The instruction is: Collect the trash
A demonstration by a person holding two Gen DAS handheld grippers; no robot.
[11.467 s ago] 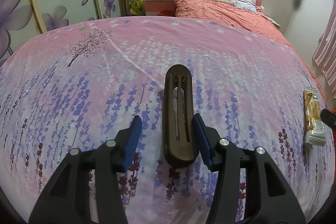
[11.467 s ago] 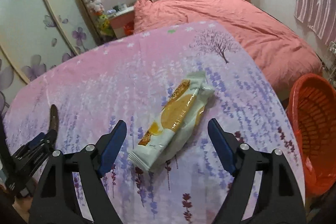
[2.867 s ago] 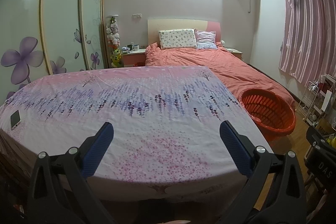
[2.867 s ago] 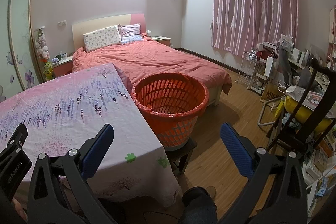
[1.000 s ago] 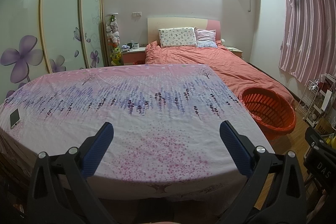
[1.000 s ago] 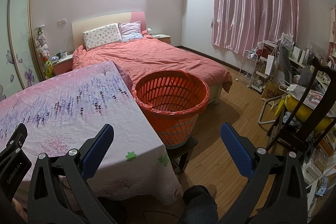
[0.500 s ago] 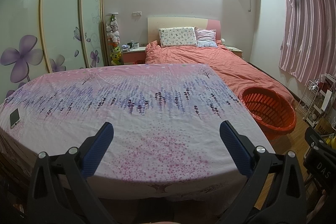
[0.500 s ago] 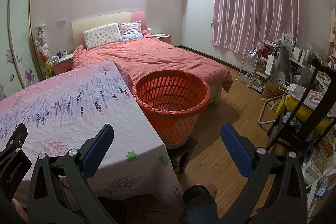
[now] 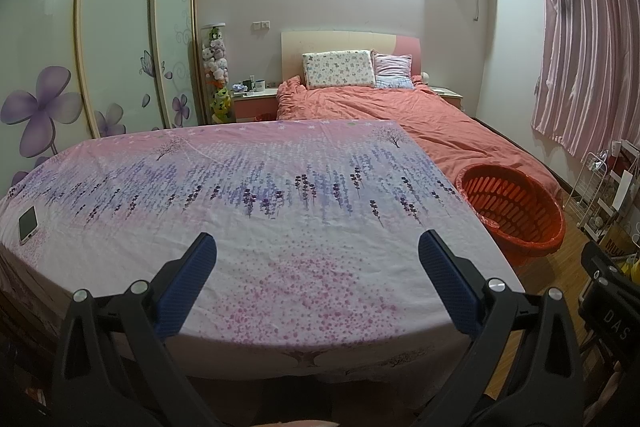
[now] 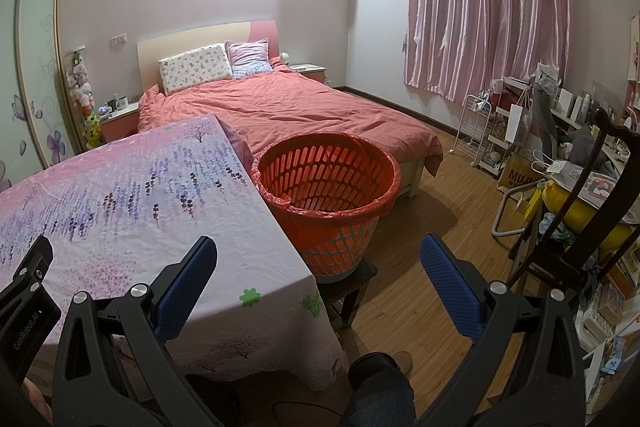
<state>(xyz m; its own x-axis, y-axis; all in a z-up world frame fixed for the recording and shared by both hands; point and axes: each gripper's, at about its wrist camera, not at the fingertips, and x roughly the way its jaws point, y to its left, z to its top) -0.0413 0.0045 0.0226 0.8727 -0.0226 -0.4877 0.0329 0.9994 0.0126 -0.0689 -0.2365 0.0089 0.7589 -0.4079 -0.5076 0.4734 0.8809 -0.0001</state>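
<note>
Both grippers are spread wide and holding nothing right now: the left gripper [image 9: 316, 277] hangs over the near edge of the table [image 9: 280, 227], the right gripper [image 10: 318, 277] out past the table's right corner, over the floor. Compared with about eleven seconds back, the dark comb-looking thing and the snack wrapper are gone off the cloth, and in the last few seconds nothing has really budged. The orange basket [image 10: 384, 203] sits just right of the table; can't see what's at its bottom. Only a phone [image 9: 28, 225] remains, far left, so I'd guess the collecting is basically done.
</note>
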